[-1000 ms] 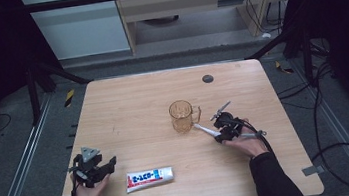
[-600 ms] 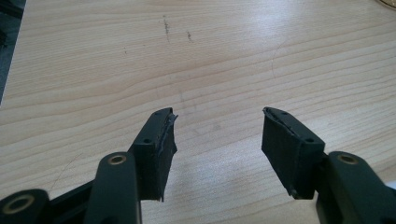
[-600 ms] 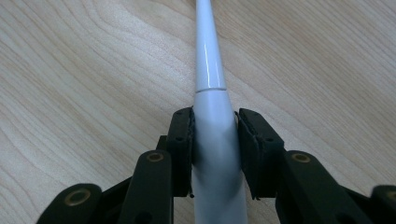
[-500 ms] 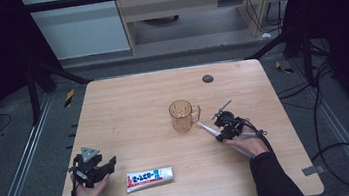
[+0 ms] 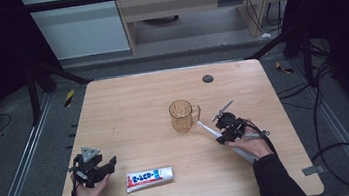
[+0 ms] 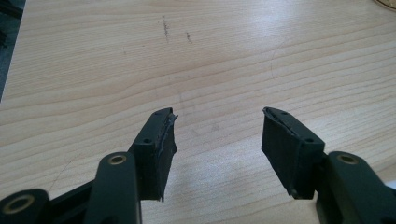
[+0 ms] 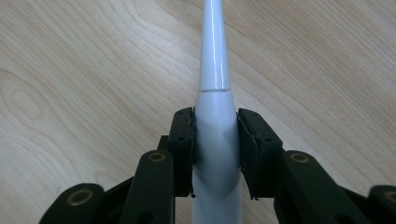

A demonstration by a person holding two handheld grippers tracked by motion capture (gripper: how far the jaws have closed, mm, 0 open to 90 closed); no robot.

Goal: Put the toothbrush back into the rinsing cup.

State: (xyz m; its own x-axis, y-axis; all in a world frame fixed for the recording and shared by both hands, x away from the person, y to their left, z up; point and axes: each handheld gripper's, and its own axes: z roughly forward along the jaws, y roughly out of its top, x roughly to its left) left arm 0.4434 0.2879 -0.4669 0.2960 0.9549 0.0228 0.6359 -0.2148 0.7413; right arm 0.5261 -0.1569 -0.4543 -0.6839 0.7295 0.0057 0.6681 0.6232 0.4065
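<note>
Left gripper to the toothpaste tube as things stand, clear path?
Probably yes. The left gripper stands open and empty just left of the toothpaste tube, with bare table between them.

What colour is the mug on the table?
Clear amber-orange mug; the high view shows it best.

Lab: framed table (image 5: pixel 128 108), floor cables (image 5: pixel 335 108)

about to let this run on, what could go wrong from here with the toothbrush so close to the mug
1. The right tool has just been closing on the smooth, rounded toothbrush handle; it may roll or slip between the pads.
2. The brush's far end lies beside the mug; lifting or swinging it carelessly could knock the mug over.
3. The left tool is open over bare table, so nothing steadies the mug.
</note>
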